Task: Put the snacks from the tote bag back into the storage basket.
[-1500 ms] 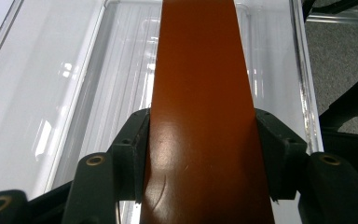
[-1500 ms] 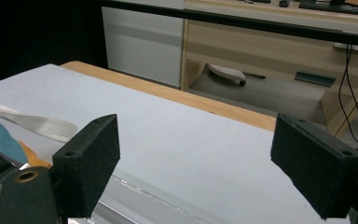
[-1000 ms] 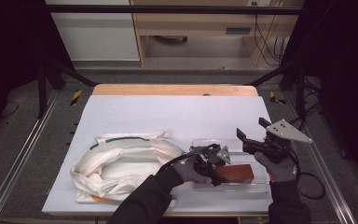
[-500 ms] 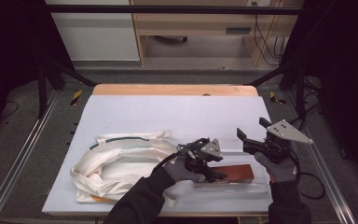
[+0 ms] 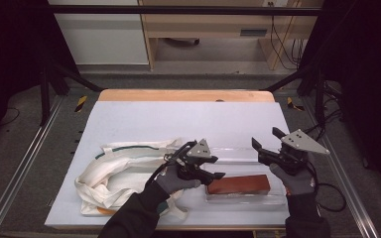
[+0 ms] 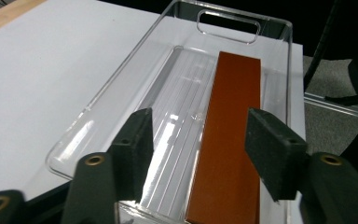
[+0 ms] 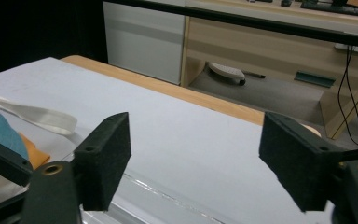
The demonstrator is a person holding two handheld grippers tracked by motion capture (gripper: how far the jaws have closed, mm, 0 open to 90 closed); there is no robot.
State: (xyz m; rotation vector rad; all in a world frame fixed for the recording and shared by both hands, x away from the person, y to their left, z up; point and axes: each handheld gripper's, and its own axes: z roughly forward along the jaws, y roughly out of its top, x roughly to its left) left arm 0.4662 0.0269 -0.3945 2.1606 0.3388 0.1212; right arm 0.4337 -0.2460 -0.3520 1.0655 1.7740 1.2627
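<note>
One brown block [image 5: 239, 184] is seen lying in one clear tray [image 5: 243, 151]. Two grippers are held spread and empty, jaws just narrowing: left gripper [image 5: 217, 175] at the block's end, right gripper [image 5: 265, 144] above the tray. One bag [image 5: 114, 171] lies left.

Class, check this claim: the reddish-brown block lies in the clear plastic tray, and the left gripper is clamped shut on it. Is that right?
Not quite. The reddish-brown block does lie in the clear plastic tray, but the left gripper is not clamped on it. The left gripper view shows its jaws apart above the tray, and the pads do not press on the block.
</note>
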